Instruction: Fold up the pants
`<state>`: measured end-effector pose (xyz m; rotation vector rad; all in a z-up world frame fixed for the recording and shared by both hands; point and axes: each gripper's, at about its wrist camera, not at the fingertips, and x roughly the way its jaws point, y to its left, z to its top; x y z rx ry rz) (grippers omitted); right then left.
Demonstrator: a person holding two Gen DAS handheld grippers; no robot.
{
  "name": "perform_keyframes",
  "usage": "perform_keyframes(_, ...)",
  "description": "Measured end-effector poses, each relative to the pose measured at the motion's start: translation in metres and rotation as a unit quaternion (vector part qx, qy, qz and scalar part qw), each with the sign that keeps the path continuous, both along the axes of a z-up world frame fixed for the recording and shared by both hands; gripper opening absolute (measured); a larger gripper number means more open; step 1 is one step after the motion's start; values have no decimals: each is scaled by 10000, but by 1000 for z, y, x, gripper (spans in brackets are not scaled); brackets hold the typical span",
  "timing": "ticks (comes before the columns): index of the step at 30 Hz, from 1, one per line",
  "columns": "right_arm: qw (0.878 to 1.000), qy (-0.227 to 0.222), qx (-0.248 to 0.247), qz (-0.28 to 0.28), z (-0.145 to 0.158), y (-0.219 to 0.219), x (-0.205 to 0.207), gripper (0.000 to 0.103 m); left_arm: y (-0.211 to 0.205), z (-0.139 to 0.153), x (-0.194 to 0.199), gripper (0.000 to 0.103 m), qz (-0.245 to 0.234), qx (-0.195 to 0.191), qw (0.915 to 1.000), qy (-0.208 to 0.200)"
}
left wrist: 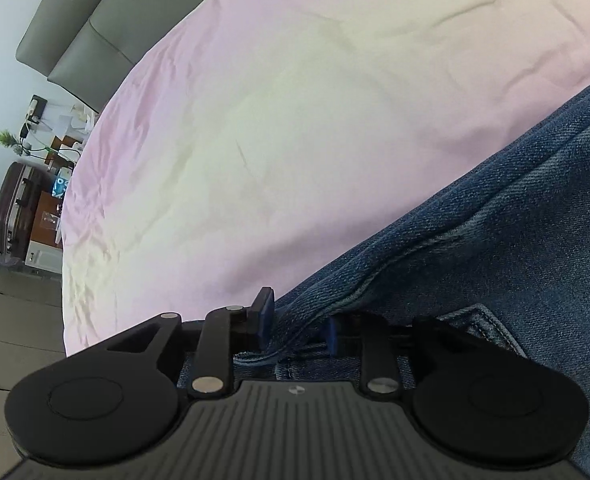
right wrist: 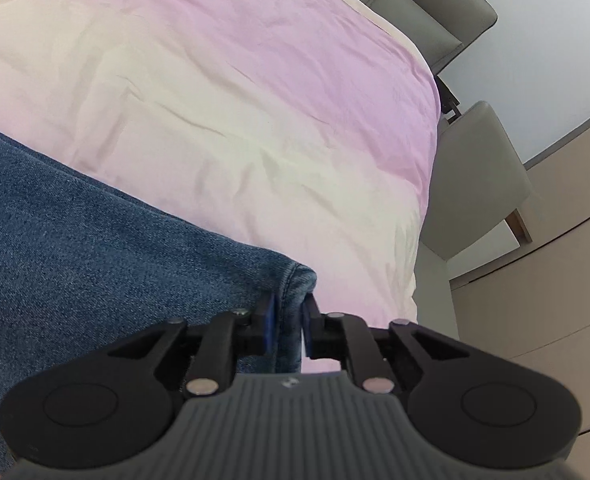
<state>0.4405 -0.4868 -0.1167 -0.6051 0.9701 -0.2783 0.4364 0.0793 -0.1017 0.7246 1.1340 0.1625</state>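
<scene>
Blue denim pants [left wrist: 495, 240] lie on a pink and cream bedsheet [left wrist: 275, 120]. In the left wrist view they fill the lower right, with a seam and a pocket corner showing. My left gripper [left wrist: 299, 320] is shut on a bunched fold of the denim near that seam. In the right wrist view the pants [right wrist: 95, 240] fill the lower left and end in a hemmed corner. My right gripper [right wrist: 289, 316] is shut on that hemmed corner, right at the edge of the cloth.
The bedsheet [right wrist: 255, 100] stretches far ahead of both grippers. A grey headboard [left wrist: 87, 28] stands at the bed's far end. A dark suitcase [left wrist: 15, 216] and a cluttered side table sit left of the bed. A grey chair [right wrist: 479, 176] and beige cabinets [right wrist: 555, 260] stand right of it.
</scene>
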Motion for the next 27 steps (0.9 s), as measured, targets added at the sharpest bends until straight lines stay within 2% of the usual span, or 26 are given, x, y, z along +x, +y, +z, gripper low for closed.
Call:
perform_keyframes(1, 10000, -59, 9, 5, 4, 0, -3, 48, 1, 6, 0, 40, -21, -63, 10000, 29)
perform_keyframes(4, 10000, -88, -22, -8, 16, -3, -14, 51, 2, 26, 0, 62, -124, -211, 9997, 84)
perform_keyframes(5, 10000, -81, -38, -21, 20, -4, -17, 52, 1, 33, -2, 90, -153, -113, 9998, 20)
perform_keyframes(6, 10000, -90, -33, -17, 24, -3, -23, 55, -1, 42, -4, 98, -248, -67, 9996, -97)
perform_keyframes(9, 9997, -130, 178, -66, 36, -5, -39, 61, 3, 70, -15, 98, -59, -184, 9988, -457)
perform_keyframes(12, 9962, -177, 762, -395, 44, -12, -58, 62, 15, 90, -40, 96, 208, -749, 9950, -622)
perform_keyframes(14, 9897, -234, 1230, -692, 46, -19, -74, 62, 29, 99, -63, 94, 579, -1236, 9868, -875)
perform_keyframes(16, 9800, -292, 1702, -991, 45, -19, -96, 67, 48, 105, -89, 89, 1019, -1749, 9718, -1211)
perform_keyframes(18, 9686, -352, 2184, -1133, 41, -17, -119, 69, 70, 107, -119, 87, 1596, -2293, 9483, -1507)
perform_keyframes(21, 9548, -346, 2644, -1317, 30, -10, -146, 69, 102, 97, -158, 87, 2167, -3079, 9111, -1679)
perform_keyframes(24, 9343, -503, 3150, -1594, 19, -9, -167, 69, 128, 80, -190, 87, 2701, -3515, 8764, -1883)
perform_keyframes(25, 9246, -594, 3352, -1709, 16, -10, -173, 69, 137, 72, -198, 87, 2902, -3691, 8613, -1942)
perform_keyframes(27, 9051, -821, 3687, -1952, 9, -15, -185, 69, 154, 53, -213, 87, 3359, -4178, 8194, -2028)
